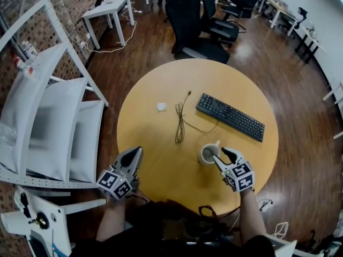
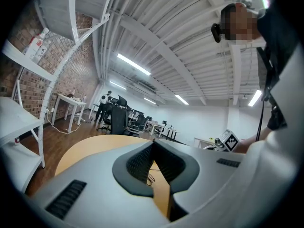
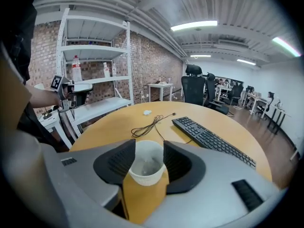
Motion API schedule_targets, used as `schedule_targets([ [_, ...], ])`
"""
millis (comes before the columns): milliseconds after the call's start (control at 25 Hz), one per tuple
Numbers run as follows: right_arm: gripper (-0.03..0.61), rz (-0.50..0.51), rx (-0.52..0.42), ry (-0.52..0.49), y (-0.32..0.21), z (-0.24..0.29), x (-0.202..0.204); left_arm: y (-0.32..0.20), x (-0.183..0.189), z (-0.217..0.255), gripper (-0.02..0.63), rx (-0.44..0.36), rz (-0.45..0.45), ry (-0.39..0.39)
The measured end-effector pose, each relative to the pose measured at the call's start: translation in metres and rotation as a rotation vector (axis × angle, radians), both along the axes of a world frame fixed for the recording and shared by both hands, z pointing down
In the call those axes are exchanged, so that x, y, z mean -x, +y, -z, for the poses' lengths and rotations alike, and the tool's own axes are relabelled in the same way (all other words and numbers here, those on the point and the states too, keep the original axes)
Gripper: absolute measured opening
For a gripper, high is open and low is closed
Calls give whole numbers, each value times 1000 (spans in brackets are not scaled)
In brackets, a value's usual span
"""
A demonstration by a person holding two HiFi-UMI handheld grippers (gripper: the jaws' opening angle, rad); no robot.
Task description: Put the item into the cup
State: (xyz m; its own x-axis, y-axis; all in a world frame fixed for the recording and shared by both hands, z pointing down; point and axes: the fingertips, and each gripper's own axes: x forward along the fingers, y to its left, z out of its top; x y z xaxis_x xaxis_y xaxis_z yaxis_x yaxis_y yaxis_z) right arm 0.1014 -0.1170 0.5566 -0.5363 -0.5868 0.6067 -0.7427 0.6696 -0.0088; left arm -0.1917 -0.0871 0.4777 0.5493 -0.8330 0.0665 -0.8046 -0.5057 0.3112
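A white cup (image 1: pixel 208 154) stands on the round wooden table (image 1: pixel 155 170), near its front edge. My right gripper (image 1: pixel 221 155) hovers at the cup's right rim with its jaws open. In the right gripper view the cup (image 3: pixel 148 167) shows in the gap of the right gripper (image 3: pixel 149 148), just past the fingertips and clear of the pads. A pale blurred shape lies inside the cup; what it is I cannot tell. A small white crumpled item (image 1: pixel 161 106) lies farther back on the table. My left gripper (image 1: pixel 136 153) rests at the front left edge, shut and empty.
A black keyboard (image 1: pixel 230 116) lies at the back right, and a thin black cable (image 1: pixel 180 123) trails across the middle. White shelving (image 1: pixel 48 127) stands close on the left. Black office chairs (image 1: pixel 198 25) stand beyond the table's far edge.
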Motion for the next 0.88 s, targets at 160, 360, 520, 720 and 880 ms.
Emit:
schedule_targets([
  [160,189,-43,-53,-107,-3,29,-5,-3,-7,8,3,-20,-20,-3],
  [360,177,-178,-168,-285,1,63,-39,-9,-15,16,3,-47,-44,-9],
  [520,132,-280,-286,-307,11,93,-71,-15,-22,28,3,-79,-71,-6],
  [720,81,-416,-371,-328,34,109,-113,-26,-31,42,3,-112,-108,-18],
  [880,9,-539,-394,-346,61,99,-140,-30,-33,49,3,-117,-124,-17],
])
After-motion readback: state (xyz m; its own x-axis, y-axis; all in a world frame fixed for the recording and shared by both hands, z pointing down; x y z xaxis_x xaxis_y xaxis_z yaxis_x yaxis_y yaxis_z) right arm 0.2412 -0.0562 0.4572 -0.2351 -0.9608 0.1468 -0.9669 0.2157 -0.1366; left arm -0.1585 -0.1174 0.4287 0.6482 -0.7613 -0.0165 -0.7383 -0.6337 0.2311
